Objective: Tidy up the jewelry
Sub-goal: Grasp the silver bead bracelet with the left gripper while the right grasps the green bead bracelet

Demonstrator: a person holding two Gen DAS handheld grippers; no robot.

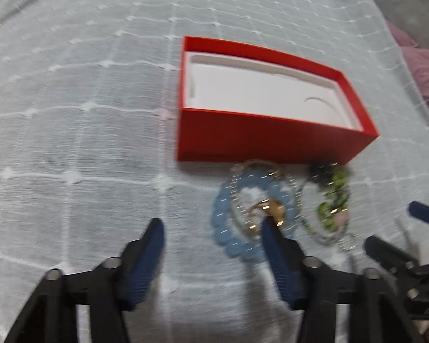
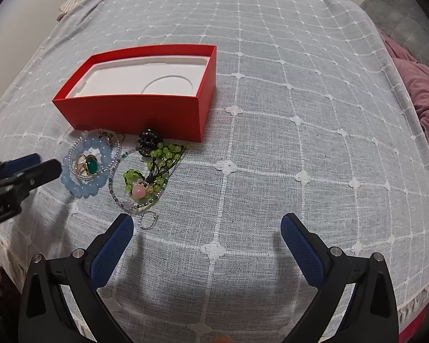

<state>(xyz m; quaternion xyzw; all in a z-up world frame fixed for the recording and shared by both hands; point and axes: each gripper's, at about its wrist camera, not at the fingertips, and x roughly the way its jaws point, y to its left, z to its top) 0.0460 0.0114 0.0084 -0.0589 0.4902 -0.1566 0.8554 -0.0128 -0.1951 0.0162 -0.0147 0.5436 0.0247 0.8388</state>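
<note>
Jewelry lies in one small cluster on the pale checked cloth [image 2: 271, 131], just in front of one red box [image 2: 134, 108] whose white moulded insert [image 2: 140, 77] holds nothing. Counting from the left in the right wrist view: one light-blue bead bracelet [image 2: 80, 190], with one gold ring set with a green stone [image 2: 90, 164] lying inside its loop and one thin pearl strand [image 2: 73, 148] running around it; then one black hair claw [image 2: 148, 141] against the box wall, one green bead string [image 2: 168, 153] with a single pink bead [image 2: 139, 191], and one fine seed-bead chain [image 2: 113, 184] looping past them. The left gripper [image 1: 213, 224] is spread wide and holds nothing, its right-hand finger [image 1: 274, 243] over the blue bracelet beside the ring; blur hides whether it touches. The right gripper [image 2: 207, 224] is likewise wide open and empty, above bare cloth, right of the cluster.
</note>
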